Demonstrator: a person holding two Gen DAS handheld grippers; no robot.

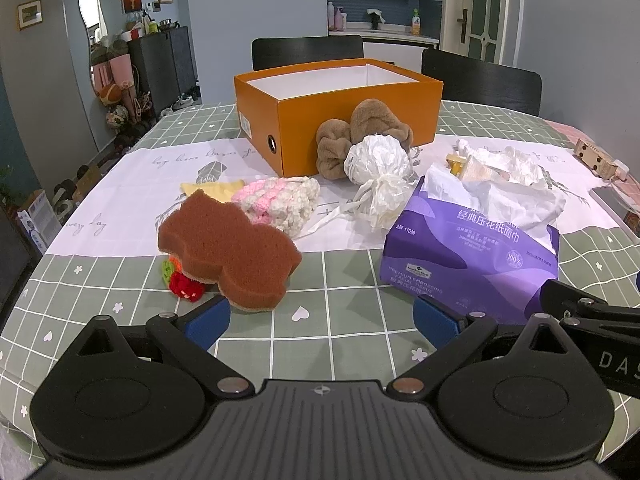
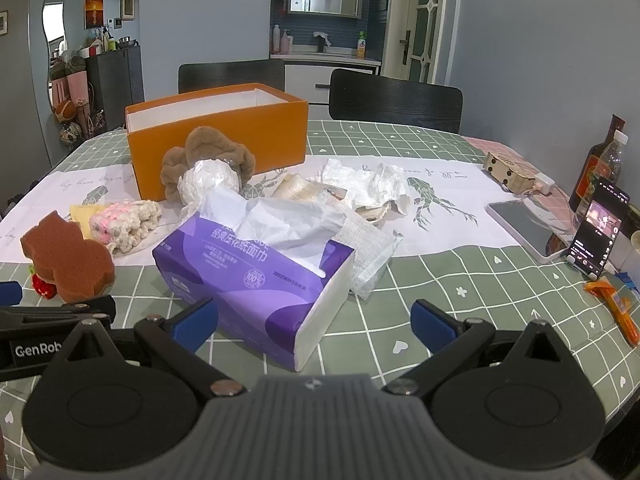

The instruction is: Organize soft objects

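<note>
Item, far left: a brown sponge point(image 1: 228, 248) is seen lying flat on the surface point(image 1: 340, 320), its long axis running from far-left to near-right, its near end just ahead of the left tool point(image 1: 322, 322), slightly to that tool's left; a red knitted piece point(image 1: 185, 286) is tucked under its left edge. Behind it a yellow cloth point(image 1: 210, 190) and a pink-and-cream crochet piece point(image 1: 280, 204) are set touching each other. Item, centre: an orange box point(image 1: 340, 120), open-topped and apparently empty, is placed at the back, with a brown plush item point(image 1: 360, 136) leaning on its front wall and a tied white plastic bag point(image 1: 378, 176) resting against the plush. Item, right: a purple tissue pack point(image 2: 256, 276) lies directly ahead of the right tool point(image 2: 314, 320), its long axis running far-left to near-right, a short end nearest that tool. Crumpled white wrappers point(image 2: 360, 184) are heaped behind it. Both tools are held released, jaws spread wide, nothing gripped. The sponge is judged nearer the left hand, the pack nearer the right; the plush and bag are judged to stand in the straight path to the box. Far right, a phone point(image 2: 600, 232) and bottles point(image 2: 604, 164) are kept well apart.
</note>
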